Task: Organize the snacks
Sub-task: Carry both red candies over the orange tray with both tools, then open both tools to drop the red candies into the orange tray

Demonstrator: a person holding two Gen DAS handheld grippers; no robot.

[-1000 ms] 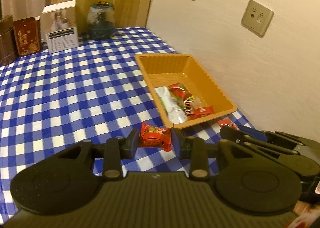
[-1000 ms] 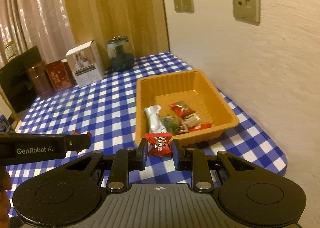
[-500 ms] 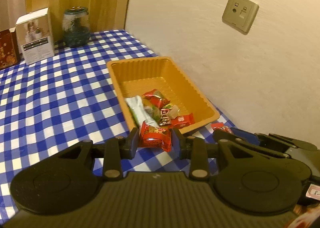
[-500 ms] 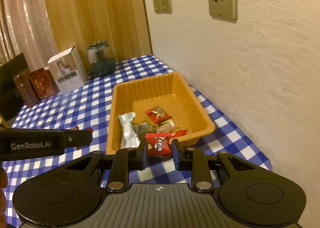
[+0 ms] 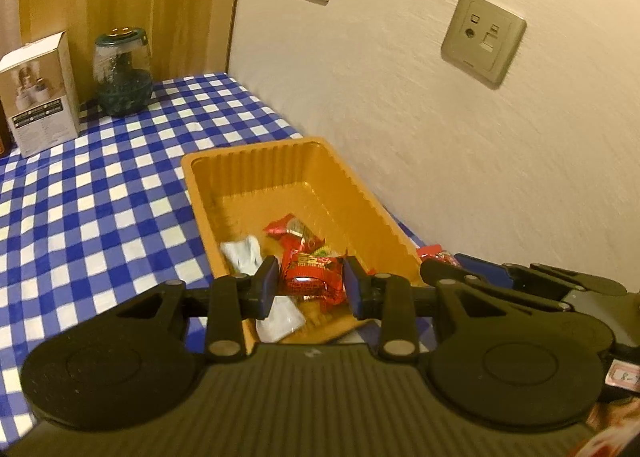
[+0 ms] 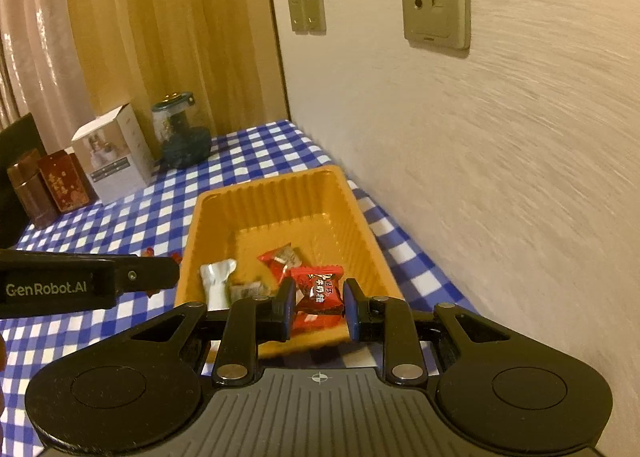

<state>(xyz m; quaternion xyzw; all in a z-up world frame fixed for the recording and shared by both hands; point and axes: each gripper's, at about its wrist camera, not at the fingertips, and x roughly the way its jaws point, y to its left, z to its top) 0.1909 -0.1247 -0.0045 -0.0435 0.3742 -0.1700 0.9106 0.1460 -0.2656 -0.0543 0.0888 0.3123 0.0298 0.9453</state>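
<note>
An orange tray lies on the blue checked tablecloth next to the wall. It holds a white packet and several red and mixed snacks. My left gripper is shut on a red candy and holds it over the tray's near end. My right gripper is shut on a red candy with white lettering, also above the tray's near end. The right gripper shows in the left wrist view, and the left gripper in the right wrist view.
A white box, a dark glass jar and red-brown tins stand at the far end of the table. The wall with sockets runs close along the tray's right side.
Both grippers have moved forward with their candies, from in front of the tray to above its near end. The tray looks closer and larger in both views.
</note>
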